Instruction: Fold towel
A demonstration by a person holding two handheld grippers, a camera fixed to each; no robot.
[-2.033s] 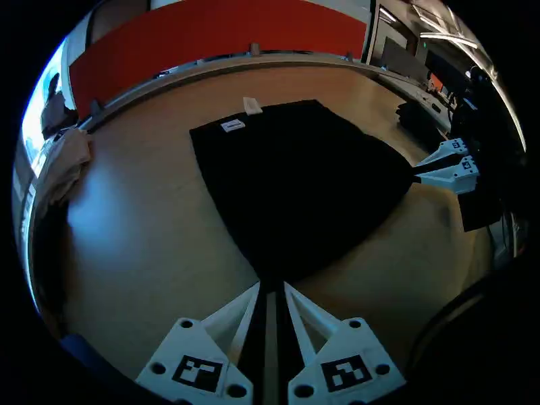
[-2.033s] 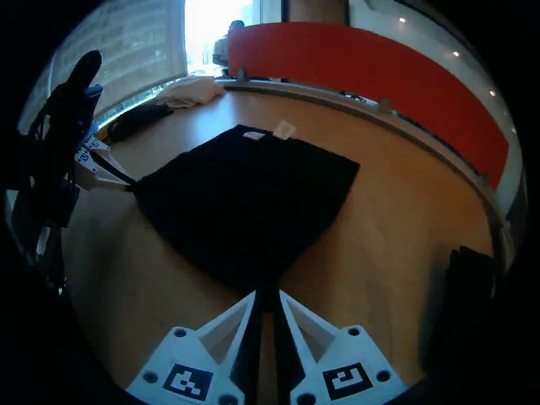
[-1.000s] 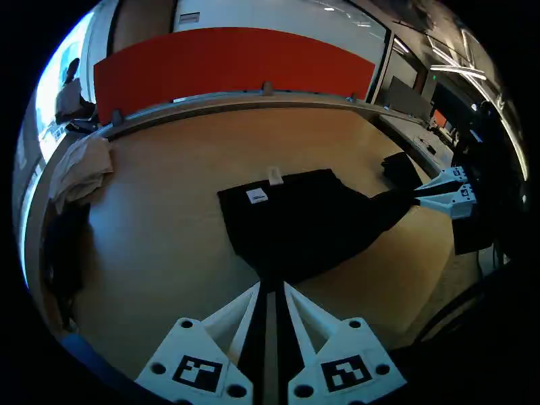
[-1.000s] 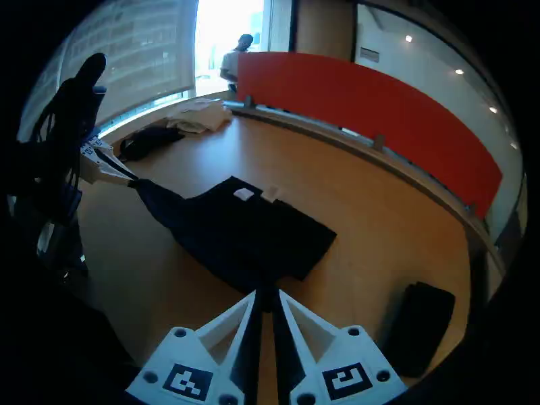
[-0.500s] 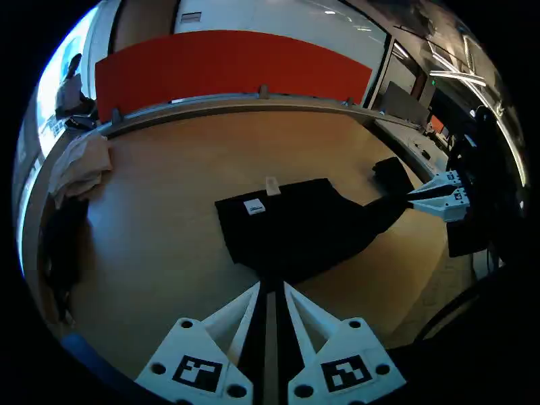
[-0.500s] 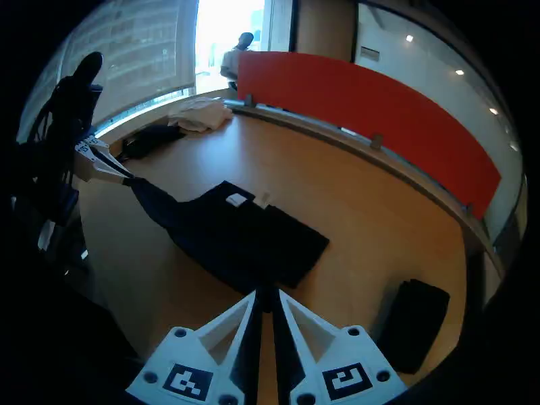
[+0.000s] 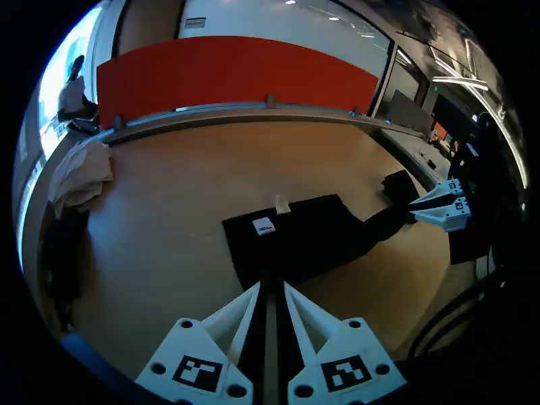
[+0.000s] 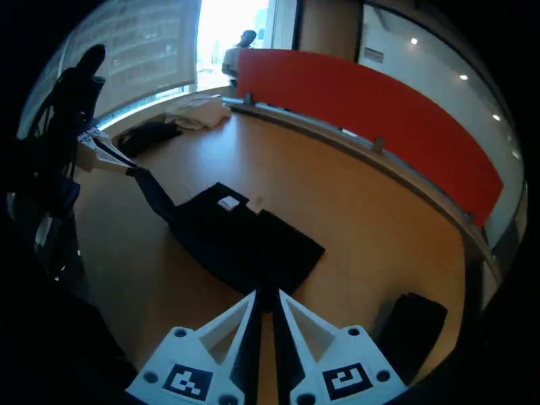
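Pinching towel (image 7: pixel 304 236) corners with left gripper (image 7: pixel 272 285) and right gripper (image 8: pixel 268 293), near edge raised; likely soft, limp, light, sagging between; best gripped at corners.

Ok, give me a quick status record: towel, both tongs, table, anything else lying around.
towel: black towel, far part flat, near corners lifted
left tongs: shut on one towel corner
right tongs: shut on the other corner
table: wooden, towel's far part rests on it
tag: white tag on the towel's top face
other: beige cloth at the table's far edge
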